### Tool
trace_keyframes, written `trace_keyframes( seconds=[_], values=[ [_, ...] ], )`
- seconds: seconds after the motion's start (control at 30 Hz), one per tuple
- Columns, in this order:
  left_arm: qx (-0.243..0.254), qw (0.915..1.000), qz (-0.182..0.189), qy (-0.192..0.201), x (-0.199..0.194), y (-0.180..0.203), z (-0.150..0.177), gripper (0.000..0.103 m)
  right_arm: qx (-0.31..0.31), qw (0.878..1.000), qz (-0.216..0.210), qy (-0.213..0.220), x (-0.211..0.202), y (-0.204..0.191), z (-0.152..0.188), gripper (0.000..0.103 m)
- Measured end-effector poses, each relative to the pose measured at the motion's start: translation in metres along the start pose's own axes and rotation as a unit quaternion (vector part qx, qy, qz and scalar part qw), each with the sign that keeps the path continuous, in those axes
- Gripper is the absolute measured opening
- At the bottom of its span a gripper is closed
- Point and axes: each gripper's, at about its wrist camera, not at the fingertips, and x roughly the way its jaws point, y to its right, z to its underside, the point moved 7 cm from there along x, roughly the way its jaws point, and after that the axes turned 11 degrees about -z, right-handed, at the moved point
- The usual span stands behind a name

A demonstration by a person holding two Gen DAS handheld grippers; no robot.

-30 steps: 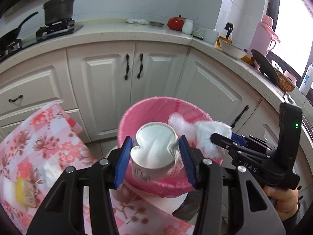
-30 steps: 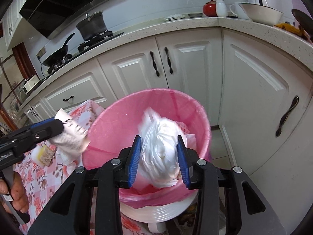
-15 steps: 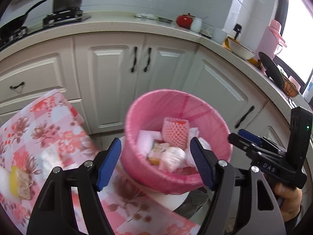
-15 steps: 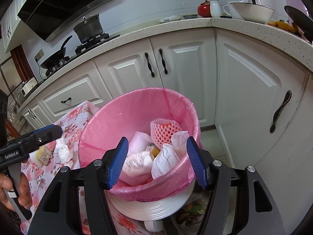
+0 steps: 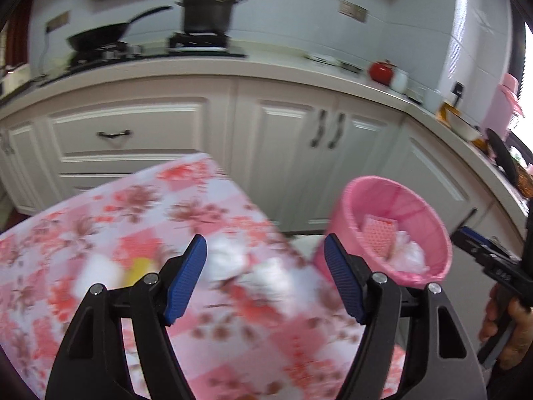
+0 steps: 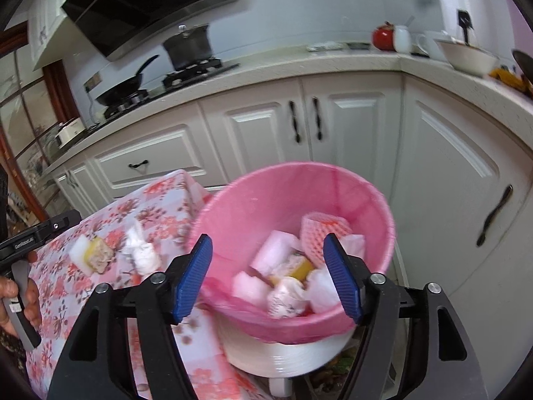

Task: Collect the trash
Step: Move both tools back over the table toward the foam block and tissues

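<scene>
— Several scraps (image 6: 100, 255) are lying on the flowered surface (image 6: 60, 286), just beside the pink-lined bin (image 6: 286, 193). Why there?
— I'm keeping my left gripper (image 5: 265, 280) spread and empty above them, and my right gripper (image 6: 266, 276) is opening over the bin, nothing between its pads.
— Which view is helping?
— Right wrist is showing scraps sharply; left is blurring them.
</scene>
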Motion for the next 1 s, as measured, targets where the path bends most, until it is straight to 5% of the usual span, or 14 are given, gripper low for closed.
trace_keyframes(
  seconds=[0.47, 1.0],
  values=[
    [-0.090, 0.9927, -0.080, -0.001, -0.015, -0.137, 0.020, 0.069, -0.068, 0.995, -0.067, -0.037, 0.043, -0.105, 0.001, 0.072],
    [-0.130, 0.9876, -0.069, -0.053, 0.026, -0.178, 0.056, 0.061, -0.113, 0.984, -0.093, -0.103, 0.126, -0.177, 0.013, 0.072]
  ],
)
